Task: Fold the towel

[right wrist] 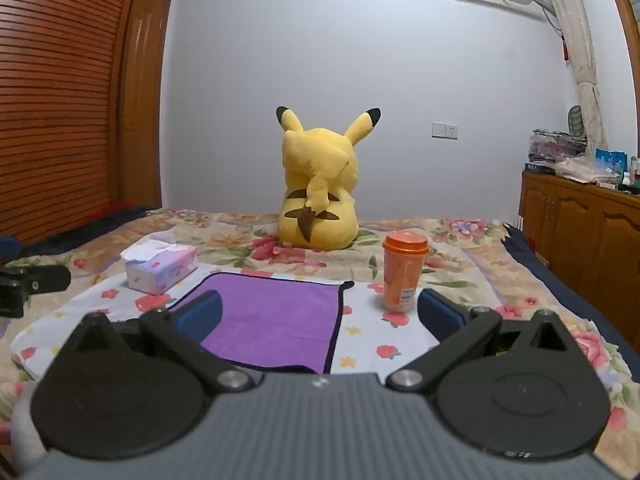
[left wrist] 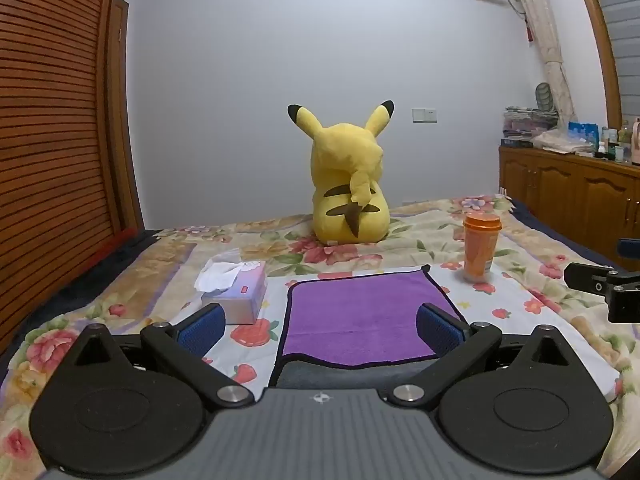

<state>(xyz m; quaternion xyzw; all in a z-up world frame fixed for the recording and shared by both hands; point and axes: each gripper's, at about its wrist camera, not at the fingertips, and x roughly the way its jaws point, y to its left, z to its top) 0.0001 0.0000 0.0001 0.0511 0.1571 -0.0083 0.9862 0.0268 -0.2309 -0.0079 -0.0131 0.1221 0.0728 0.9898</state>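
Bed (left wrist: 400,236): cup (left wrist: 481,247), tissue box (left wrist: 236,292) flanking towel (left wrist: 360,316)

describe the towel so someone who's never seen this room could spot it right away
On the floral bed, in front of the yellow plush, the towel lies flat between a tissue box and an orange cup. It alone is plain purple with dark edging.

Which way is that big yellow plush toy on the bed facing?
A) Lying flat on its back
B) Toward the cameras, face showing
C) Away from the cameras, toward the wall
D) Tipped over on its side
C: the yellow plush toy sits upright on the floral bedspread, and both views show only its back, with the brown stripes and tail, behind the purple towel.
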